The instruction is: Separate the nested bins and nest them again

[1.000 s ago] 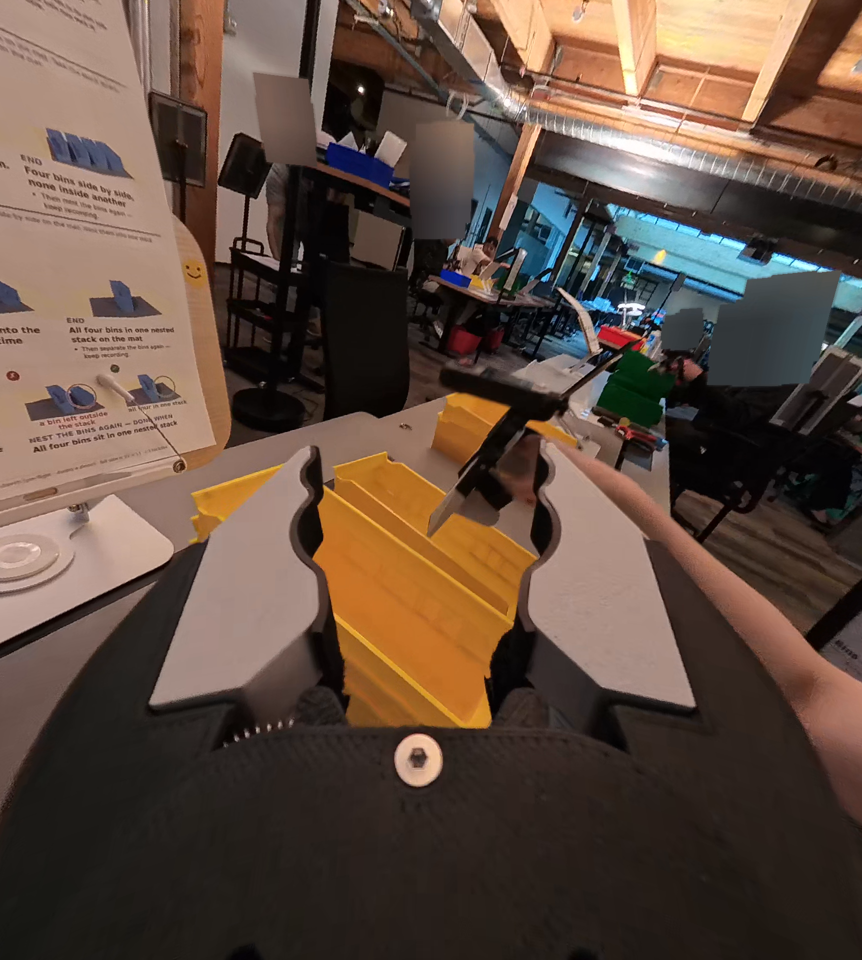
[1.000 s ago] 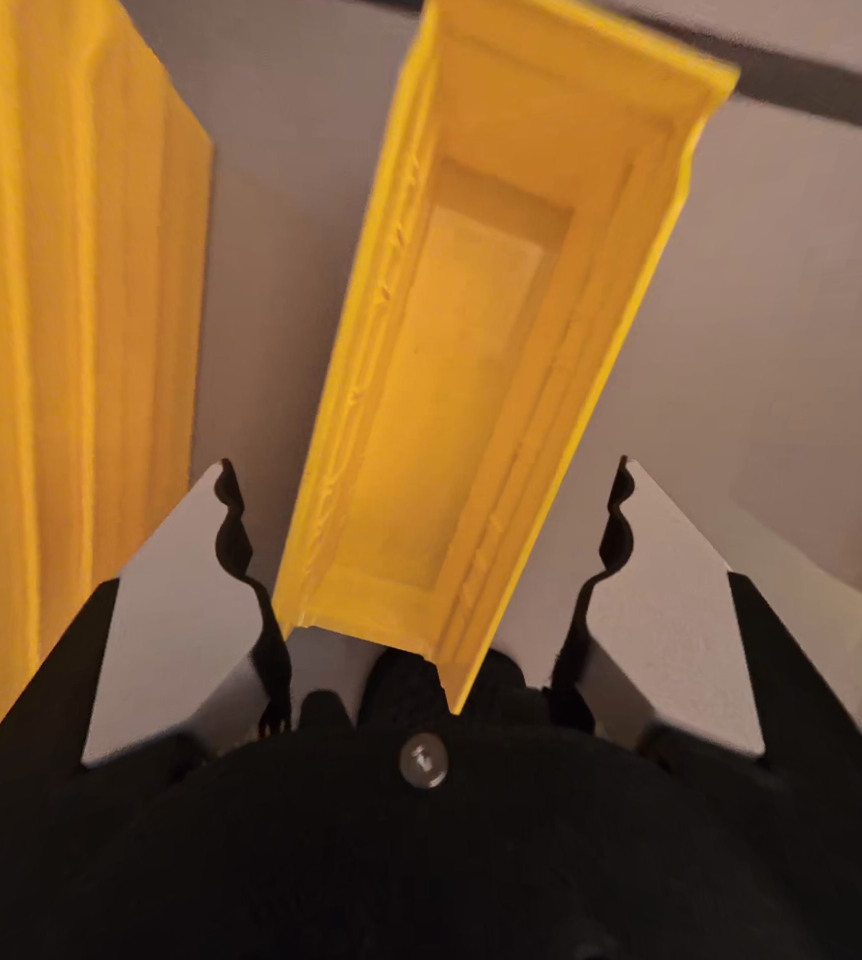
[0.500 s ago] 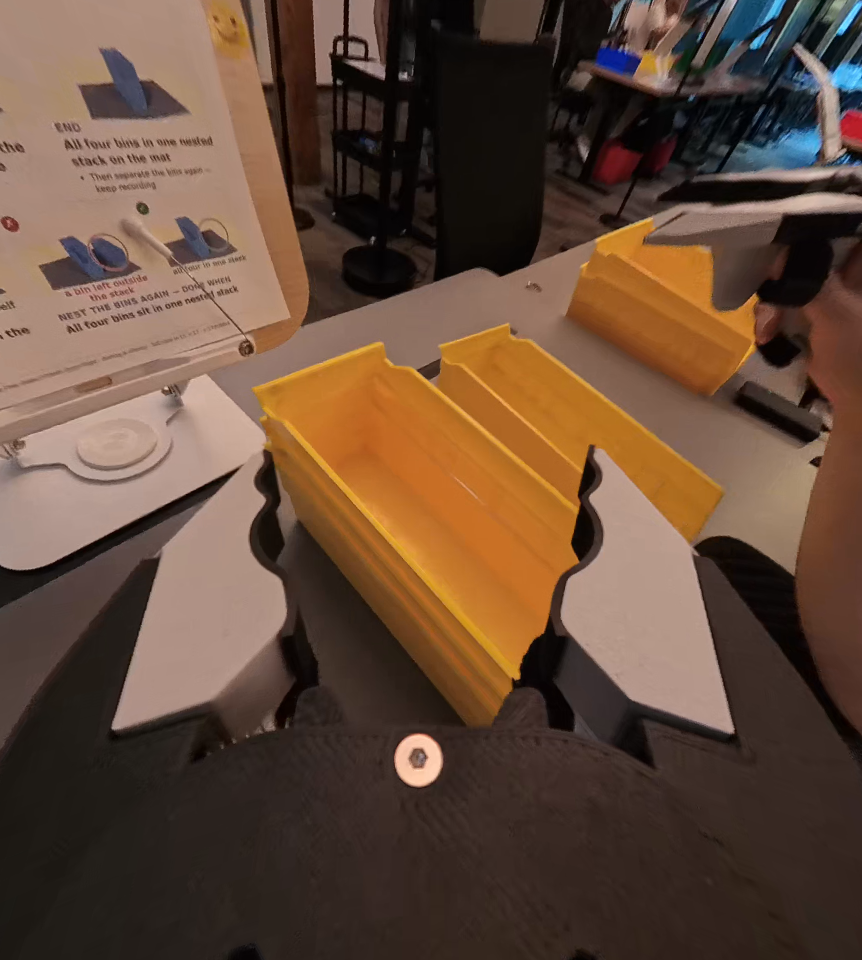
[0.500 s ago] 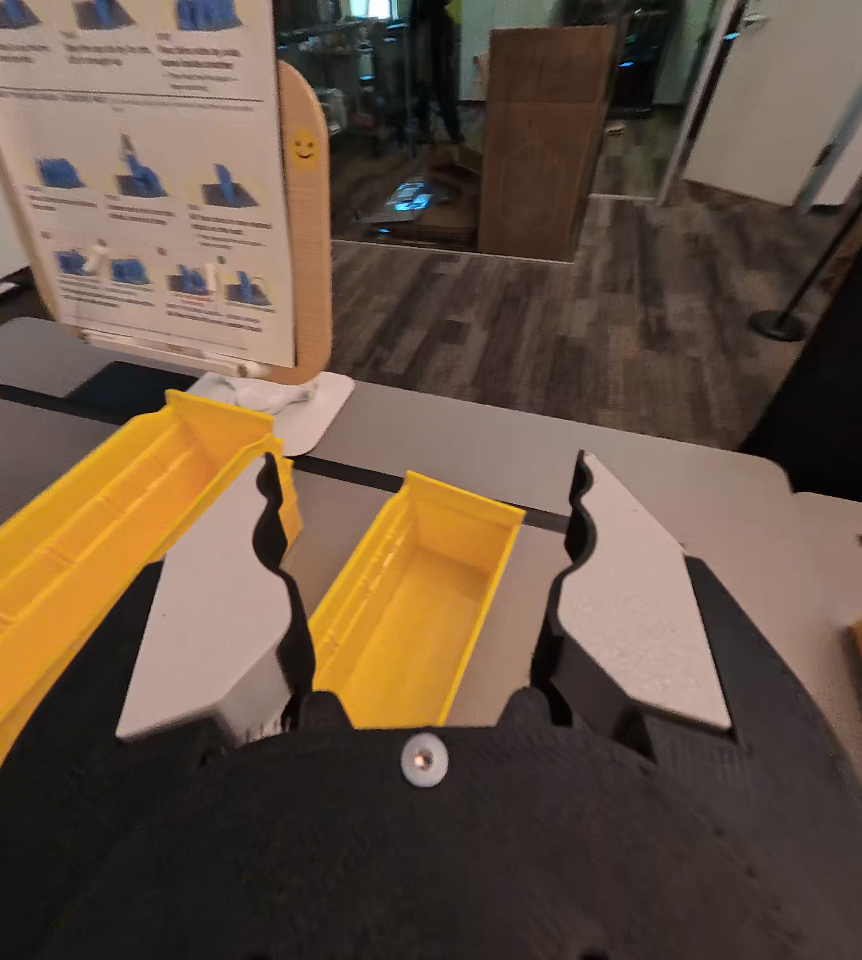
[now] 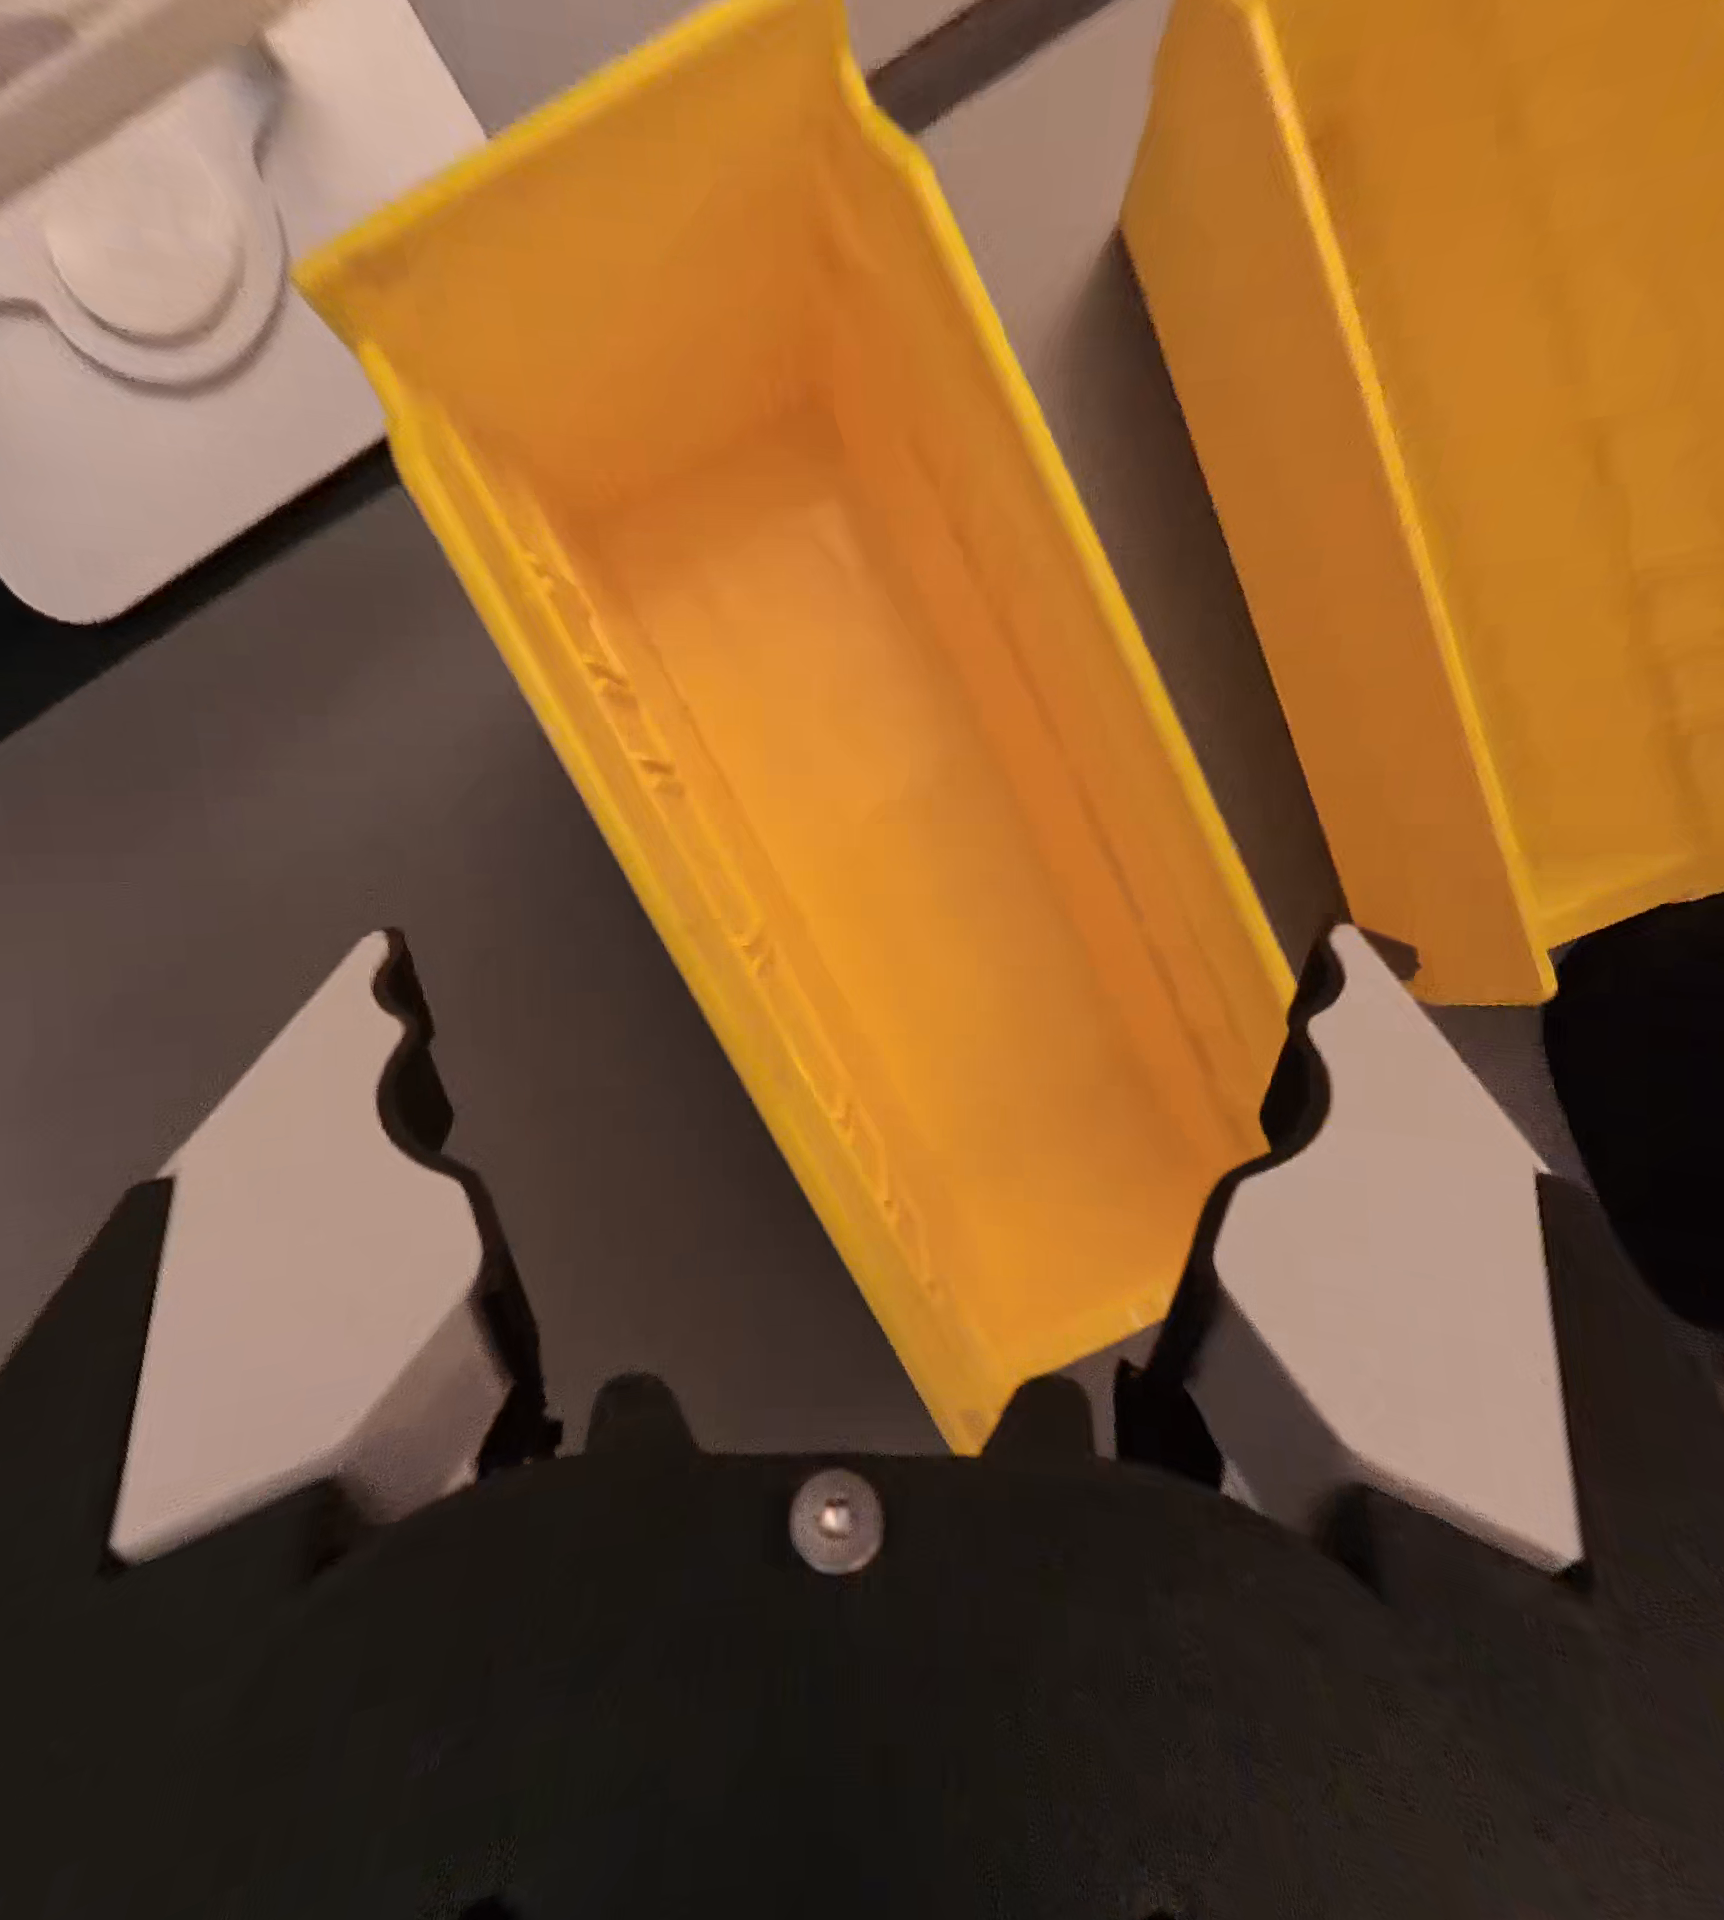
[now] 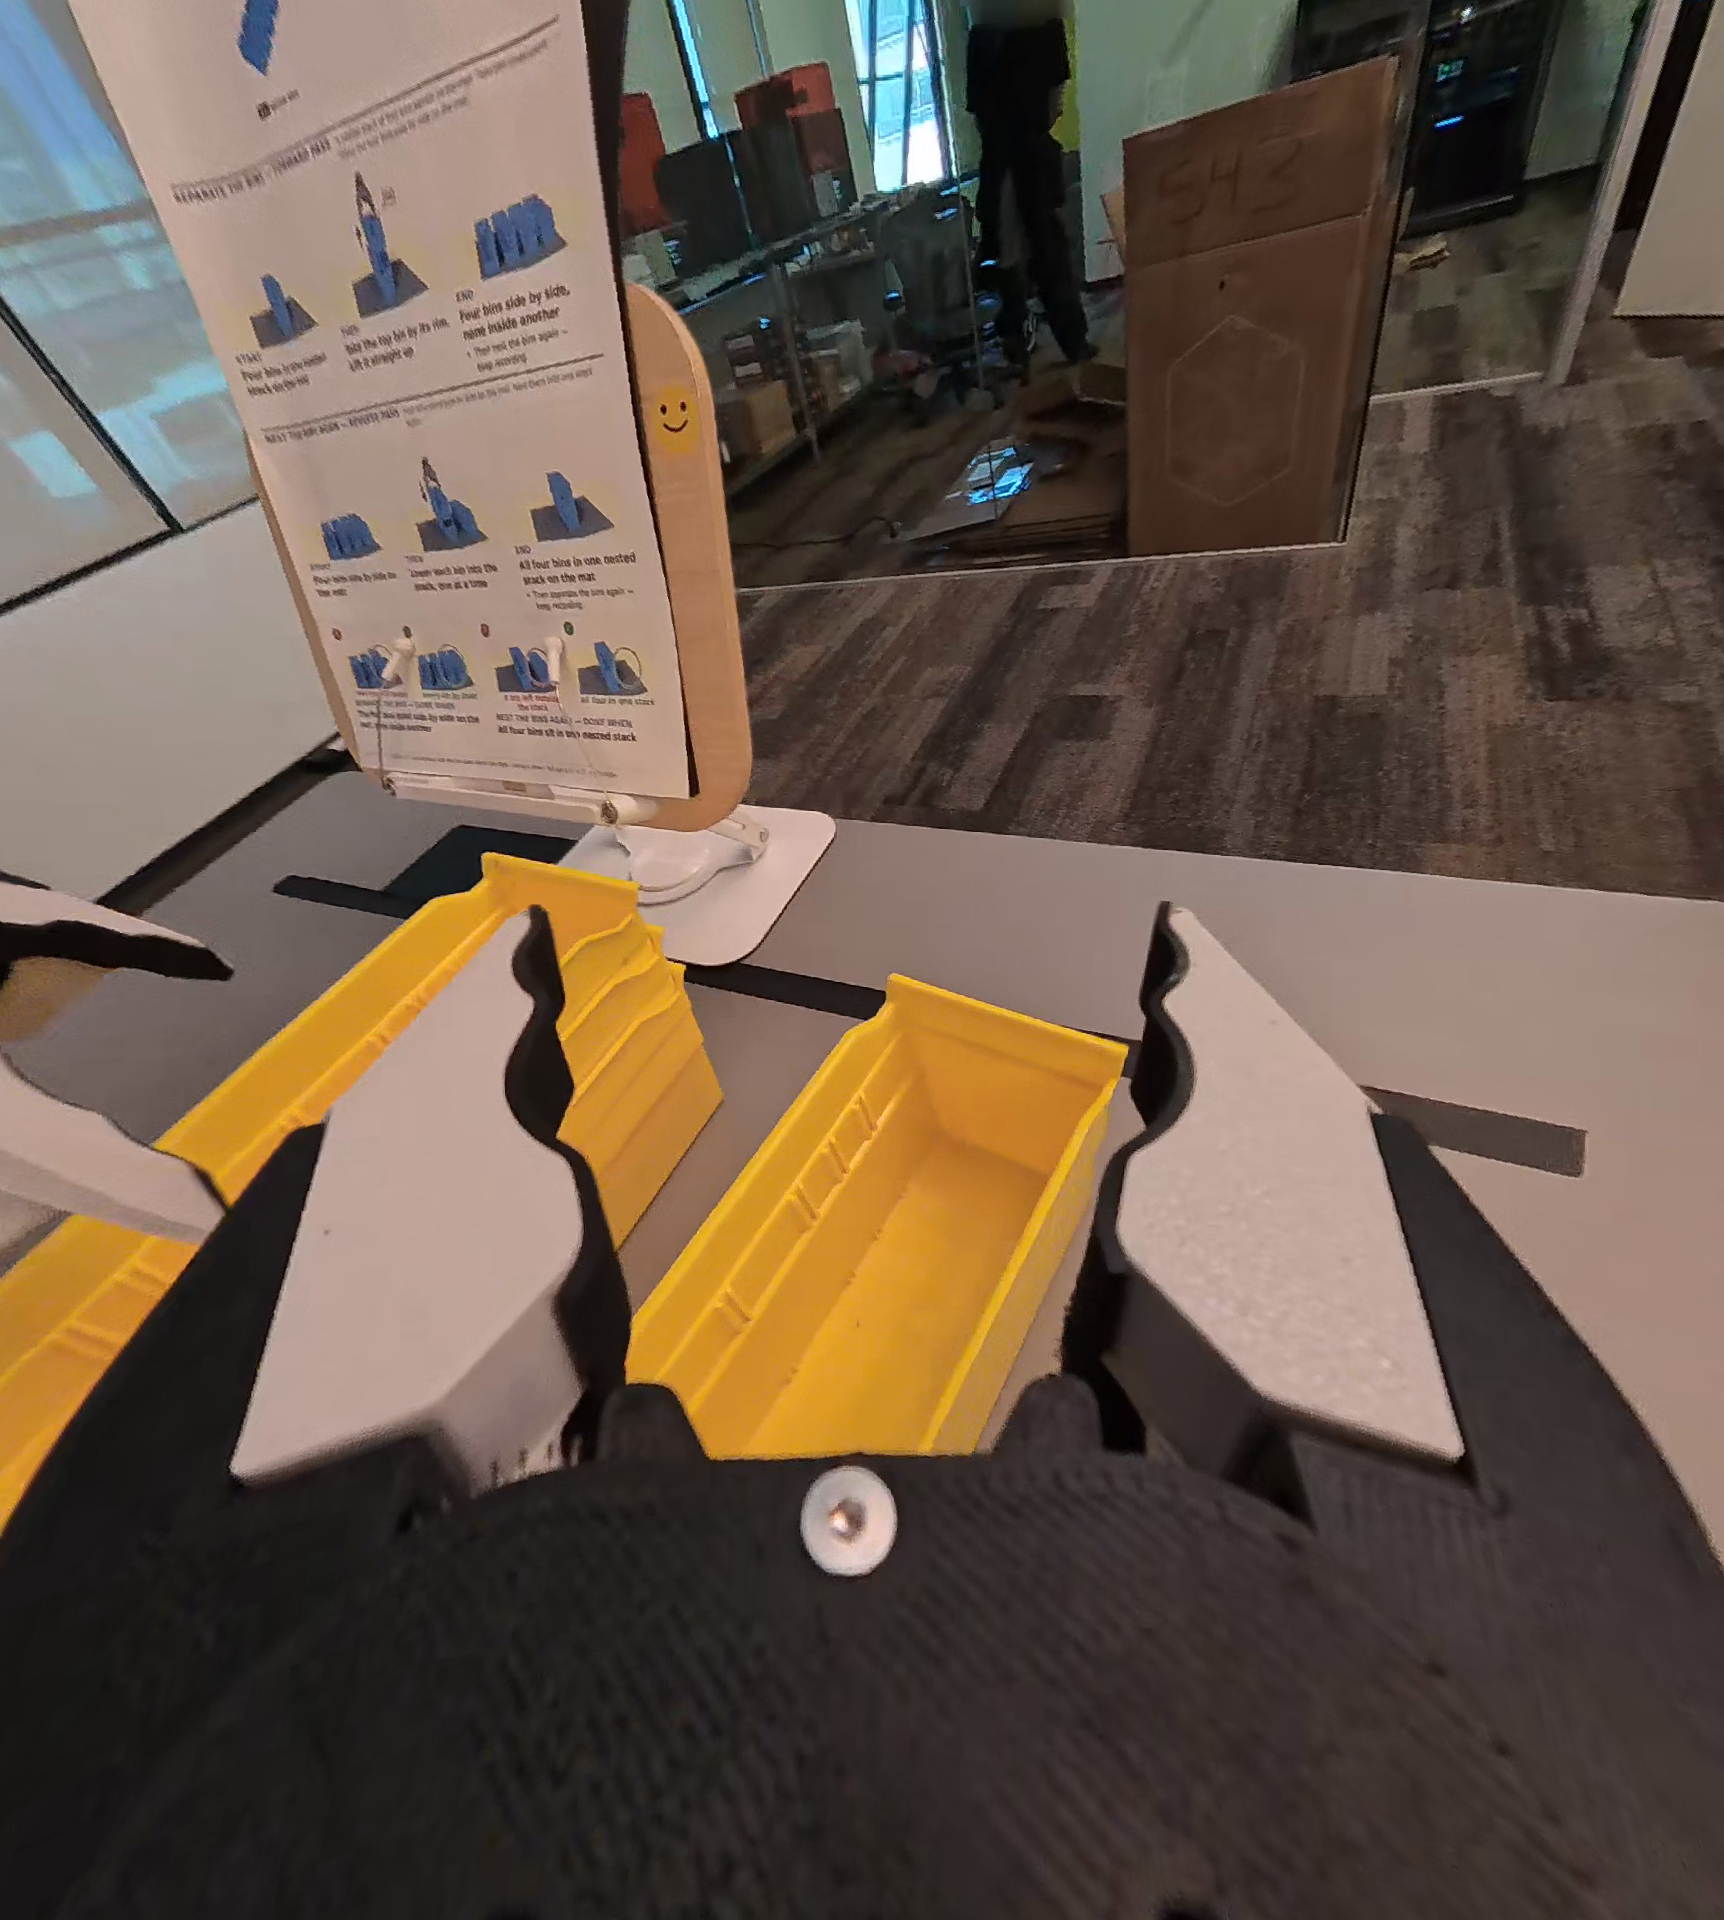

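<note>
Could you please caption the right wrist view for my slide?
Open right gripper above a single yellow bin, beside nested yellow bins.

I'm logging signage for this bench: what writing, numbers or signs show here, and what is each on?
Instruction sheet on the stand: printed headings and captions, not quoted here.
Cardboard box: faint hand-drawn marking and a hexagon outline.
Wooden board: smiley-face sticker, no words.
Yellow bins: none.
Left wrist view: none.

Left gripper (image 5: 858,940): jaws spread wide, pointing steeply downward, nothing clamped. Right gripper (image 6: 842,914): jaws apart, angled forward and down, gripping nothing.
</note>
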The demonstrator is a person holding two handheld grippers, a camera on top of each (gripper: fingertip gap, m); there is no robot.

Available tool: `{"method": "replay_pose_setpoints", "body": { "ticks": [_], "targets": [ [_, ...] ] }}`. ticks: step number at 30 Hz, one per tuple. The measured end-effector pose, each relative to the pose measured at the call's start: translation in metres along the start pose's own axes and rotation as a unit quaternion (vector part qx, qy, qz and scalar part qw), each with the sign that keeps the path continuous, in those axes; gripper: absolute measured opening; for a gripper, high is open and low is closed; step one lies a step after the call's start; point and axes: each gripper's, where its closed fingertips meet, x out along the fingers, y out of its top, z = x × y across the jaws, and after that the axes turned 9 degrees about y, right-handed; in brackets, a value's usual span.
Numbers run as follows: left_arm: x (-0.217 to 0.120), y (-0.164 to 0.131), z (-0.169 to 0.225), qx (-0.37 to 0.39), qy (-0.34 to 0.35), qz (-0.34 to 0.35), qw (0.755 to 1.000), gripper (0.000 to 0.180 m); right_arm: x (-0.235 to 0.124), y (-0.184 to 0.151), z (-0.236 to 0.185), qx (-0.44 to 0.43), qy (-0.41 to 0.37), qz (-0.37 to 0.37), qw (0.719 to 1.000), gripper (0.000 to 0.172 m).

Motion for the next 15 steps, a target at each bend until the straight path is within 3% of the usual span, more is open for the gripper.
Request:
{"method": "replay_pose_setpoints", "body": {
  "ticks": [5,12,15],
  "targets": [
    [0.011,-0.001,0.018,-0.063,-0.025,-0.078,0.995,0.158,-0.010,0.005,0.003,0.027,0.025,0.020,0.999,0.112],
    [0.031,-0.009,0.015,-0.091,0.013,-0.173,0.981,0.157,-0.012,0.008,0.004,0.062,0.058,0.038,0.996,0.110],
    [0.037,-0.015,0.013,-0.077,0.040,-0.200,0.976,0.149,-0.005,0.000,0.005,0.067,0.061,0.019,0.996,0.110]
  ]
}}
